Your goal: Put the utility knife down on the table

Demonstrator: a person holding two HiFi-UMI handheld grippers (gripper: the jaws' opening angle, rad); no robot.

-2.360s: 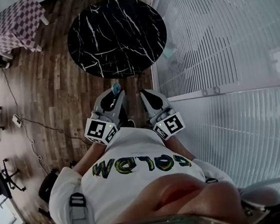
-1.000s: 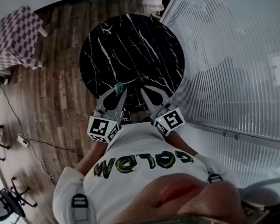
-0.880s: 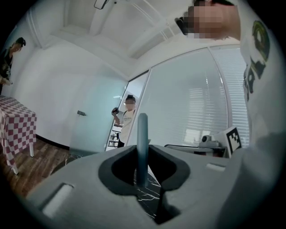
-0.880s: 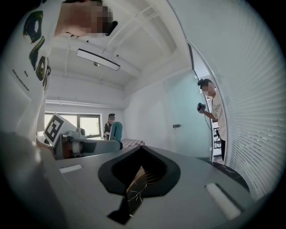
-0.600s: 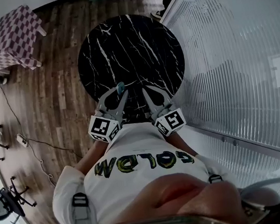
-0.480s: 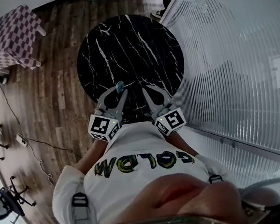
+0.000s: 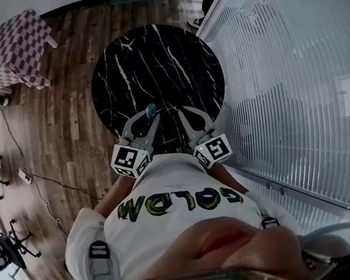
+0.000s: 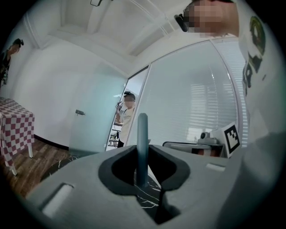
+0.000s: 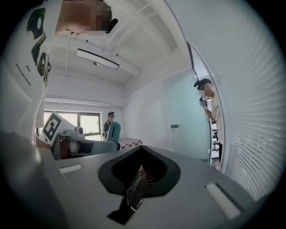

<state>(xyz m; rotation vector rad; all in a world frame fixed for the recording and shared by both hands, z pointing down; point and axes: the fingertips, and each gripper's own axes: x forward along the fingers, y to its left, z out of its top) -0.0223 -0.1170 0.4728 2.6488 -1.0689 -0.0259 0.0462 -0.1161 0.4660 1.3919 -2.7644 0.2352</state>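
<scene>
Step in hand looks like the carry-in: the knife is not yet down. Left gripper is clamped on the utility knife. Its teal body stands upright between the jaws, crosswise to them, with the top end sticking up well past the tips, pinched low on the body. The blade end can't be made out. Right gripper has its jaws together with nothing between them; only black marble shows through the gap behind the tips. Both grippers point forward, side by side, close in front of the person's chest. In the head view their tips sit over the near edge of the round black marble desk. The desk top shows nothing on it, and how high the knife is above it can't be told. There is wood floor around, a checkered cloth table well off to the far left, and a ribbed glass partition along the right. Judgement: the next move calls for reaching further in over the desk and lowering the left gripper. The knife should be tipped so its long side meets the marble rather than its end. Then the jaws part and the gripper backs off straight so the knife isn't dragged. The right gripper isn't needed and just has to stay clear. Risk: let go while upright, the knife will topple and may slide on the smooth marble toward the edge.
</scene>
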